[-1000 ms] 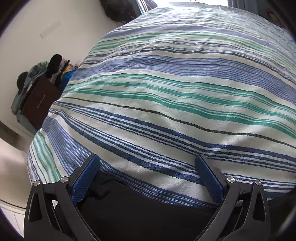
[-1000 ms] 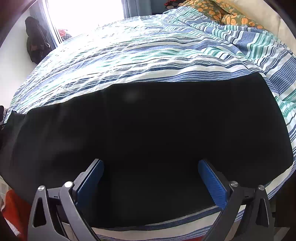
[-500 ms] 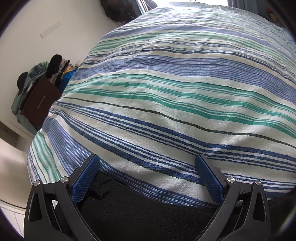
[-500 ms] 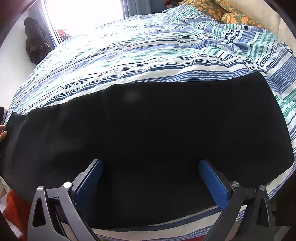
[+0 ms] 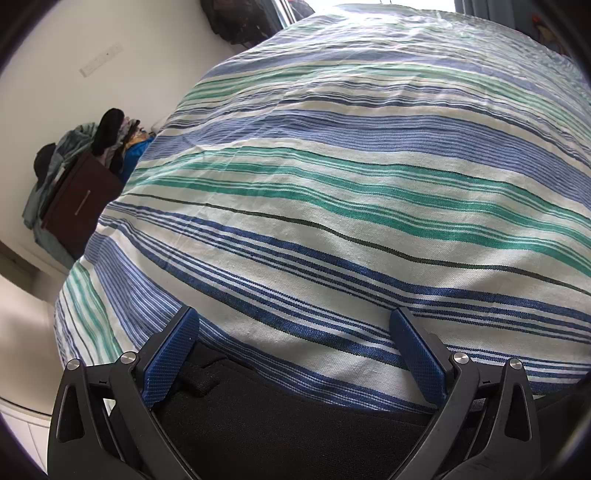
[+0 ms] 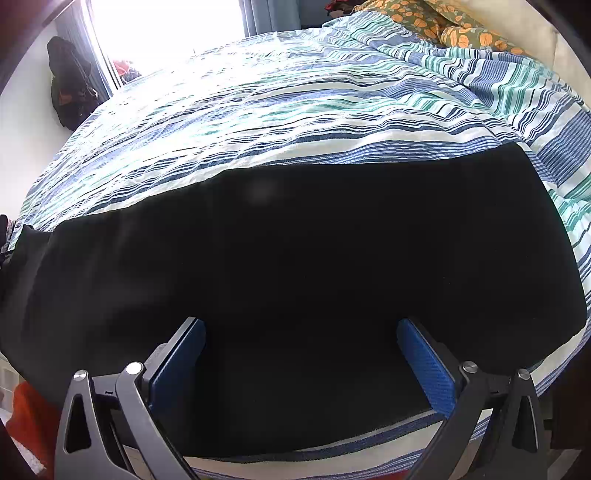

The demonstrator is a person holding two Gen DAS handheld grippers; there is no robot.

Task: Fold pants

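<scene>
Black pants [image 6: 295, 258] lie flat across the near part of a striped bed [image 6: 295, 110], stretched from left to right. My right gripper [image 6: 301, 354] hovers open over the middle of the pants, with its blue pads [image 6: 424, 363] wide apart and nothing between them. In the left wrist view only one end of the pants [image 5: 277, 417] shows, at the bottom, with a small fold near the left pad. My left gripper [image 5: 293, 350] is open above that edge, where black cloth meets the striped cover [image 5: 351, 184].
Orange-patterned pillows [image 6: 443, 26] lie at the far right of the bed. A dark brown cabinet [image 5: 79, 199] piled with clothes stands by the white wall to the left. A bright window [image 6: 166, 33] and a dark hanging garment [image 6: 70, 88] lie beyond the bed.
Both grippers stay open and almost still. The right wrist view has shifted slightly, and the pants lie as before.
</scene>
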